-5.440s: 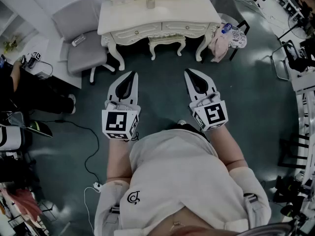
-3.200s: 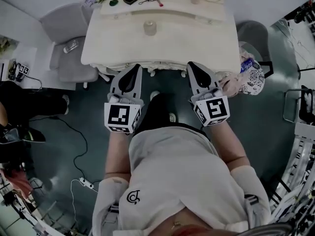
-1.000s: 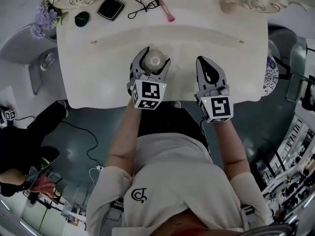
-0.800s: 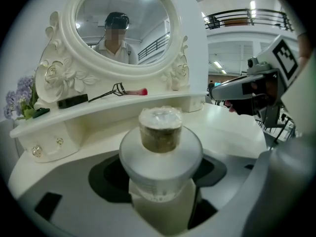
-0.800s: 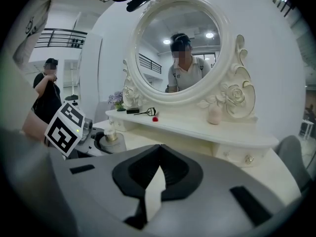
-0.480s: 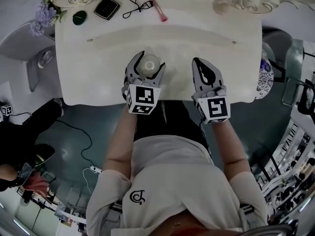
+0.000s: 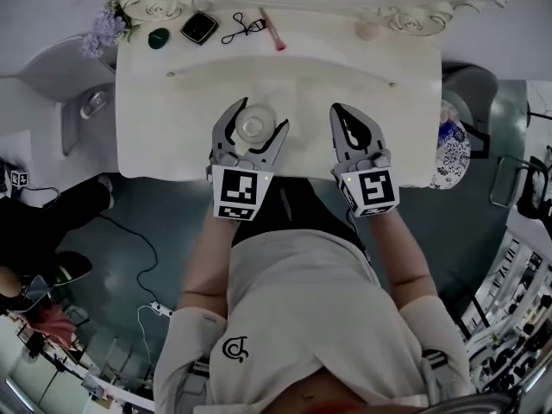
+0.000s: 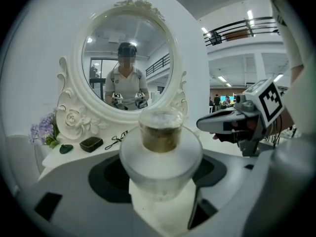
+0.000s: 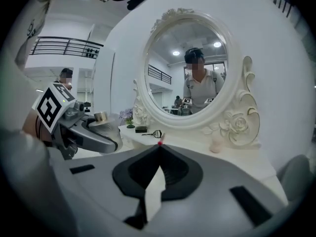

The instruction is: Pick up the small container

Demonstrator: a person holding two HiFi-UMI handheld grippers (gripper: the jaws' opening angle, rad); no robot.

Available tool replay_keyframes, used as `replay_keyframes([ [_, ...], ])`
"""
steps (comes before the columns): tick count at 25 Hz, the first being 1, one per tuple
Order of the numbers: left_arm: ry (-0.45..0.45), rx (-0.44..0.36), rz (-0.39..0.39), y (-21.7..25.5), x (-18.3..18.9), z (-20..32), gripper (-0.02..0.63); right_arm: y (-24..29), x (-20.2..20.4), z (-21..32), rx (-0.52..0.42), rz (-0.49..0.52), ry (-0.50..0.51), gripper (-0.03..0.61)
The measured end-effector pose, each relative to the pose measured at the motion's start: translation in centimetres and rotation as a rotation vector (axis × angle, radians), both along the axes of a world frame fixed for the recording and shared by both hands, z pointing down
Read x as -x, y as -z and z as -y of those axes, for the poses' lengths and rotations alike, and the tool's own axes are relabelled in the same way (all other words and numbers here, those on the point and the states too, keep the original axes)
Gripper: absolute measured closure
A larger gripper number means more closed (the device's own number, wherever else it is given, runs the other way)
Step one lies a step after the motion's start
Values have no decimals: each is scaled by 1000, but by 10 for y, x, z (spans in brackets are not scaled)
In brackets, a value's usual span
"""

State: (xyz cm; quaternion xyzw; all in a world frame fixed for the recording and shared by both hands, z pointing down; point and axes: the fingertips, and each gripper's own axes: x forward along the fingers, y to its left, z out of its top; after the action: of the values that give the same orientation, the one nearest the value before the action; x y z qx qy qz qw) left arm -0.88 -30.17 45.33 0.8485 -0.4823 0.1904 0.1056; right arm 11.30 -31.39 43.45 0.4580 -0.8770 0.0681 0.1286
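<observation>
My left hand-held gripper (image 7: 254, 124) has its jaws closed on the small container (image 7: 251, 124), a clear round jar with a wide frosted collar and something tan inside. It sits between the pads (image 8: 106, 174) just in from the near edge of the surface (image 7: 362, 67), left of the middle. I cannot tell whether its base is clear of the top yet.

My worry is the grip. The pads meet a smooth curved wall below the collar, so the jar could twist or slide out if I lift fast or tip my wrist. This close to the near edge, a slip probably means the floor rather than the surface. Tilting could also shift the contents, and I cannot tell how firmly the top is seated.

My right hand-held gripper (image 7: 345, 121) hangs empty with its jaws together, just beside the left one. Swinging the jar toward it risks a knock.
</observation>
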Motion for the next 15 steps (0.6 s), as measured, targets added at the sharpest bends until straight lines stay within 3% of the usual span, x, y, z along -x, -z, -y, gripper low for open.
replay_keyframes([
  [5,27,20,2,35,10,-1,265,36,-1,2,-64,24,14,572],
  [15,44,-90,-13,117,22,-3,265,110,-12,2,-183,52,-19,572],
])
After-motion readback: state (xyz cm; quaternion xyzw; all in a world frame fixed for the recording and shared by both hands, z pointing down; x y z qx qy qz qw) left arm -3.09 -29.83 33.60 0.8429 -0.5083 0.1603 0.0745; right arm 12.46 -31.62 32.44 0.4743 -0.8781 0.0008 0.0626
